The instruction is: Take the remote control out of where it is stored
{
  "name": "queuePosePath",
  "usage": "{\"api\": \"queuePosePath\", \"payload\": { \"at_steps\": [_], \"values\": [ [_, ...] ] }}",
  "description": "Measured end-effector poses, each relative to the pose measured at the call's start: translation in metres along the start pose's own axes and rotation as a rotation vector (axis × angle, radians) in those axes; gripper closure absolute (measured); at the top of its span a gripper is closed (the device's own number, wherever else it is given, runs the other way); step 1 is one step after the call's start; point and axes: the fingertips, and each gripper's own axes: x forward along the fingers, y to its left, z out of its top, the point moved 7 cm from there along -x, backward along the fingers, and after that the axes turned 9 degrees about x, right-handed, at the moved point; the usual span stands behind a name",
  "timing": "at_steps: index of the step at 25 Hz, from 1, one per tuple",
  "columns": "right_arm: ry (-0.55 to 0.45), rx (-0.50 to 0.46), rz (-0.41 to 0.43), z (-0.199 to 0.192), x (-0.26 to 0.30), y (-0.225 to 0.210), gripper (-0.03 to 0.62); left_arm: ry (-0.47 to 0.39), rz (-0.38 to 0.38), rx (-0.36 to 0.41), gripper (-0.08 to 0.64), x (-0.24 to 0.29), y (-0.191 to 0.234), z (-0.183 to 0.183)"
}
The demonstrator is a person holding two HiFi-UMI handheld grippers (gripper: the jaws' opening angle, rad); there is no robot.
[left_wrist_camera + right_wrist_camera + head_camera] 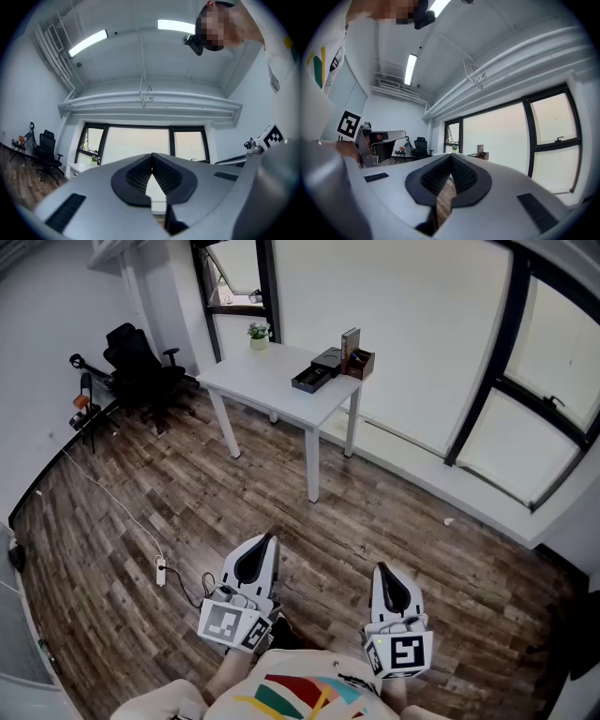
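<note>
A white table (272,388) stands across the room under the window. On it lies a long black tray-like box (312,377) beside a brown holder (356,360) and a small potted plant (258,336). I cannot make out a remote control at this distance. My left gripper (267,542) and right gripper (382,570) are held close to my body, far from the table, tips pointing toward it. Both are shut with nothing between the jaws. In the gripper views the left gripper (151,157) and right gripper (451,158) tilt upward, tips touching.
A black office chair (141,371) and a stand (84,399) sit at the far left wall. A white cable with a power strip (160,570) runs over the wooden floor near my left gripper. Large dark-framed windows (525,381) fill the right side.
</note>
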Motion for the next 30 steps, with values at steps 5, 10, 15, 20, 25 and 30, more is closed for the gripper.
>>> {"api": "queuePosePath", "payload": {
  "at_steps": [5, 10, 15, 20, 25, 30],
  "values": [
    [-0.019, -0.051, 0.001, 0.014, 0.005, 0.004, 0.592, -0.044, 0.030, -0.035, 0.552, 0.007, 0.015, 0.010],
    [-0.016, -0.014, 0.006, 0.014, 0.002, -0.005, 0.592, -0.042, 0.014, -0.026, 0.552, 0.014, 0.007, 0.011],
    [-0.009, 0.039, 0.037, 0.008, 0.003, -0.007, 0.592, -0.027, 0.011, -0.012, 0.552, 0.011, 0.004, 0.007],
    [0.054, 0.063, 0.084, -0.006, 0.018, -0.012, 0.592, 0.029, 0.082, -0.006, 0.552, 0.004, 0.011, -0.008],
    [0.134, 0.123, 0.102, -0.028, 0.048, -0.010, 0.592, 0.082, 0.125, 0.002, 0.552, 0.006, 0.039, -0.022],
    [0.160, 0.195, 0.151, -0.039, 0.115, 0.010, 0.592, 0.084, 0.178, -0.020, 0.552, 0.011, 0.095, -0.033]
  ]
}}
